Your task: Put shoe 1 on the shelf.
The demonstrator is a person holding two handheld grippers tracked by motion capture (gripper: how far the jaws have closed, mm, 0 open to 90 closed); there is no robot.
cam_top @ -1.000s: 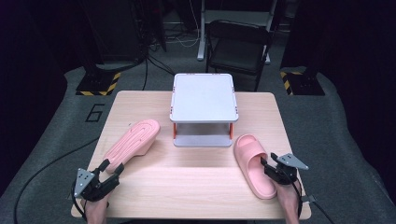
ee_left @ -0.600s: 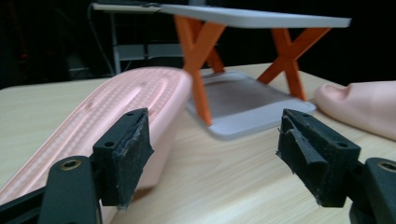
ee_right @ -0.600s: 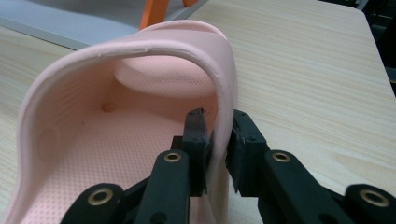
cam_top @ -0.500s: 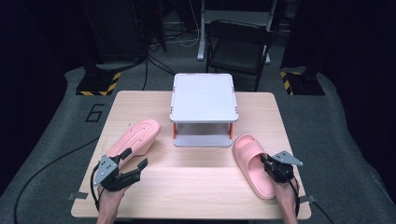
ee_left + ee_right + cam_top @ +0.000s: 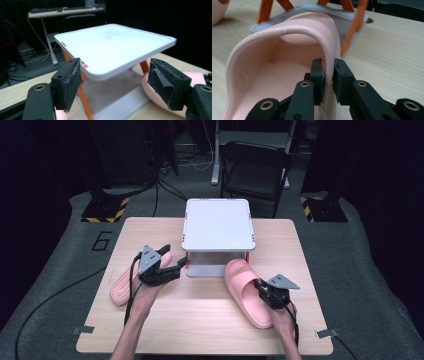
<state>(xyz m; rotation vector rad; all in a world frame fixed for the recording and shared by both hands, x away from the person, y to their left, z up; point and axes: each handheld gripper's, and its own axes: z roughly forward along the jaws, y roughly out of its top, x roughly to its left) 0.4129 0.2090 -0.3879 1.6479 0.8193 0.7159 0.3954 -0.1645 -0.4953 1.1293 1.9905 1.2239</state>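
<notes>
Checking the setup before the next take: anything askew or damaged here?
Nothing spilled. The two slippers aren't paired: the left slipper lies angled at the table's left, while the right slipper is pinched by its side wall in the right gripper. The left gripper's pads look frayed.

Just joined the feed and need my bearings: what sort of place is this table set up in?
Probably a lab or recording studio: dark surroundings, cables across the grey floor, yellow-black hazard-taped stands, a desk with a keyboard behind, and an empty chair.
</notes>
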